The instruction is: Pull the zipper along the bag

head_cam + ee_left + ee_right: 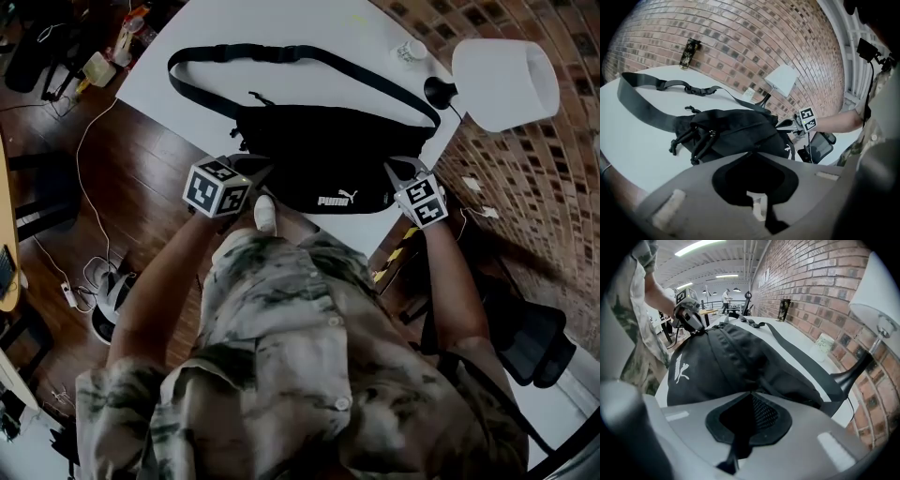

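A black waist bag (319,150) with a white logo lies on the white table (206,66), its strap looped toward the far side. My left gripper (255,172) is at the bag's left end, jaws closed with dark fabric between them (750,157). My right gripper (394,172) is at the bag's right end, shut on black mesh fabric (751,393). The zipper pull cannot be made out in either grip. Each gripper shows in the other's view: the right gripper (787,124) beyond the bag (736,131), the left gripper (696,324) past the bag (731,366).
A white-shaded lamp (502,82) on a black stem stands at the table's right corner by the brick wall. A small jar (410,50) sits behind the strap, a dark can (689,52) at the far edge. Cables and gear lie on the wooden floor (103,187).
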`<action>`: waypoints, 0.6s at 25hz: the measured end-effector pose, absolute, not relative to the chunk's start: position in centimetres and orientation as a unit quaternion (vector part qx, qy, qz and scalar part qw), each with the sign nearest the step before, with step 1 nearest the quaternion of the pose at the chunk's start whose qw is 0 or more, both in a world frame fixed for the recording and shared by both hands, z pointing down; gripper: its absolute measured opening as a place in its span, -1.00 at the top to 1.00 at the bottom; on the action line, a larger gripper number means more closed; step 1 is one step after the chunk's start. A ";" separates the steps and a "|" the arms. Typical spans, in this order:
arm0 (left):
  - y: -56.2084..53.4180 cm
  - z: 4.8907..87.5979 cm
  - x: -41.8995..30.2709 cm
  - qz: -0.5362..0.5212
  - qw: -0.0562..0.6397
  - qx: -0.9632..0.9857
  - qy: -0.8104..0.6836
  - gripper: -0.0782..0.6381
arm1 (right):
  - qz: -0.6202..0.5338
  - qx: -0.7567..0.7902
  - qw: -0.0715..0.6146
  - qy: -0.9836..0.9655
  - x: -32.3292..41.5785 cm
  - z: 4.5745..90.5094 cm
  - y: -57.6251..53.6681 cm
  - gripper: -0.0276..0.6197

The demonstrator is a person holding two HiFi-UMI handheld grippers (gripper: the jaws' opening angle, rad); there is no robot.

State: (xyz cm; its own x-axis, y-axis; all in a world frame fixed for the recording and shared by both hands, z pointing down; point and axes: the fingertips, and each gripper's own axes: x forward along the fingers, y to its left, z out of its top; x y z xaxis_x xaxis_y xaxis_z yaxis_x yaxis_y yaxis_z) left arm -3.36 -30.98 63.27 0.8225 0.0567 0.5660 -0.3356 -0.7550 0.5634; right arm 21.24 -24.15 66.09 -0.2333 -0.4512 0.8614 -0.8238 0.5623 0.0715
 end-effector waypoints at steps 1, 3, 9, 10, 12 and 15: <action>-31.2 63.4 -3.8 0.286 0.342 0.891 -0.084 0.77 | 0.205 0.421 0.457 -0.756 21.2 66.1 -24.2 0.91; -31.8 63.7 -5.3 0.287 0.344 0.889 -0.098 0.77 | 0.207 0.424 0.460 -0.753 21.1 66.1 -24.2 0.91; -31.1 64.1 -6.9 0.276 0.328 0.899 -0.089 0.75 | 0.213 0.468 0.443 -0.735 22.0 66.4 -24.5 0.90; -30.9 64.2 -6.8 0.273 0.325 0.901 -0.092 0.74 | 0.216 0.477 0.438 -0.730 22.2 66.4 -24.3 0.90; -30.9 64.1 -7.0 0.270 0.313 0.904 -0.107 0.73 | 0.214 0.495 0.424 -0.728 22.1 65.9 -24.3 0.90; -31.3 63.5 -8.6 0.274 0.278 0.909 -0.145 0.67 | 0.193 0.505 0.409 -0.735 21.2 63.9 -23.9 0.70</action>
